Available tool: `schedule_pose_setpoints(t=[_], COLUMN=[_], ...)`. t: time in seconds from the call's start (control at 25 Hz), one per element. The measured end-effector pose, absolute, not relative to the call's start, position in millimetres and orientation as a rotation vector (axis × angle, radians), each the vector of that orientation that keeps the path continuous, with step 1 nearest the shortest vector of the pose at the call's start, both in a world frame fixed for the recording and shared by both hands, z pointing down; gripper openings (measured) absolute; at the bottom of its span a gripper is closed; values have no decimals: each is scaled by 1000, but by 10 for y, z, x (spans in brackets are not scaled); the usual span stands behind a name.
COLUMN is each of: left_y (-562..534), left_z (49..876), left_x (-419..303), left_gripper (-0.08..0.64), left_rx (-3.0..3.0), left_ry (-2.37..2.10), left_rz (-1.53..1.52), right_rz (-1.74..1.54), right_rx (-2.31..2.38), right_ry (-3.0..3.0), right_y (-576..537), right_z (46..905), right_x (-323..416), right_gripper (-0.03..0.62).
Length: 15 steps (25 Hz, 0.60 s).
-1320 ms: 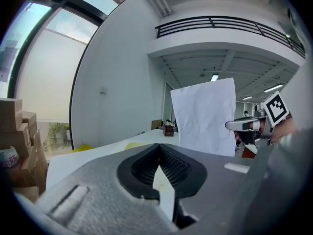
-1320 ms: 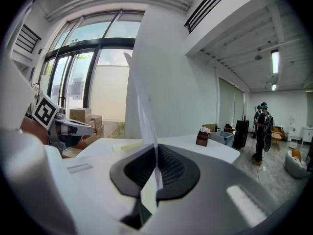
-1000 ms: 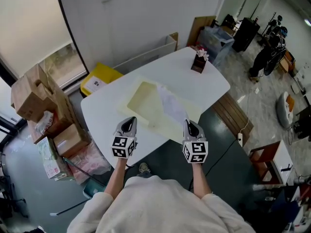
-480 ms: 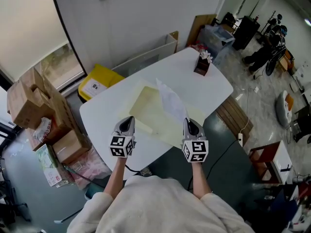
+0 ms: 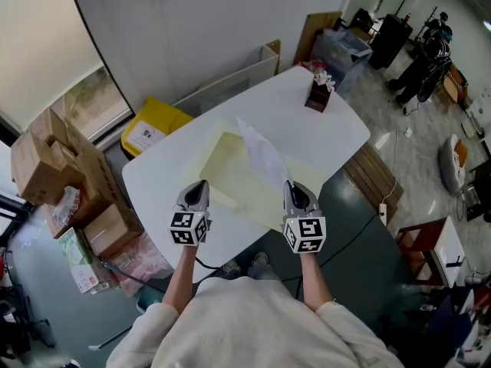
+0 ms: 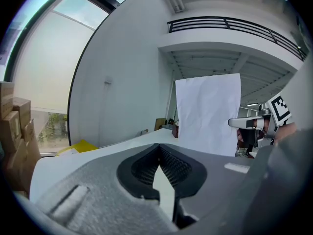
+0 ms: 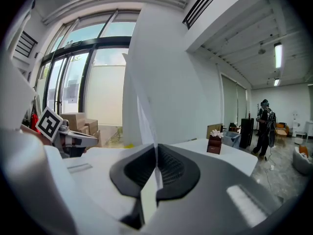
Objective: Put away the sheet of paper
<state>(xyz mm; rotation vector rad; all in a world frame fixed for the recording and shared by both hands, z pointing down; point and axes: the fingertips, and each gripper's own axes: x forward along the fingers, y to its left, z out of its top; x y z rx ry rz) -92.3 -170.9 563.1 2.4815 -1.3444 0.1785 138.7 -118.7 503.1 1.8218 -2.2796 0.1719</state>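
From the head view, the right gripper (image 5: 294, 186) holds the sheet of paper (image 5: 261, 156) upright by its lower edge over the pale yellow folder (image 5: 230, 167) on the white surface (image 5: 326, 133), likely to slide it in; both forearms reach forward side by side, nearly level. The left gripper view shows the left gripper (image 6: 159, 148) with fingers (image 6: 142, 166) together, seemingly empty, the sheet standing right of centre. The right gripper view shows its fingers clamped on the sheet, seen edge-on.
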Motion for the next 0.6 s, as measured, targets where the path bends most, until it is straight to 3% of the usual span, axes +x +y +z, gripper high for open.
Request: schedule_pose_setpoints(t=[0.6], left_y=[-1518], left_z=[5609], left_x=[-768], left_gripper=[0], left_rx=[2378], left_ry=[-1549], left_rz=[275], right_rz=[248], right_rx=[1640], right_ry=[-2466], right_y=[-1355], right_z=[5168], right_x=[1608], right_gripper=[2])
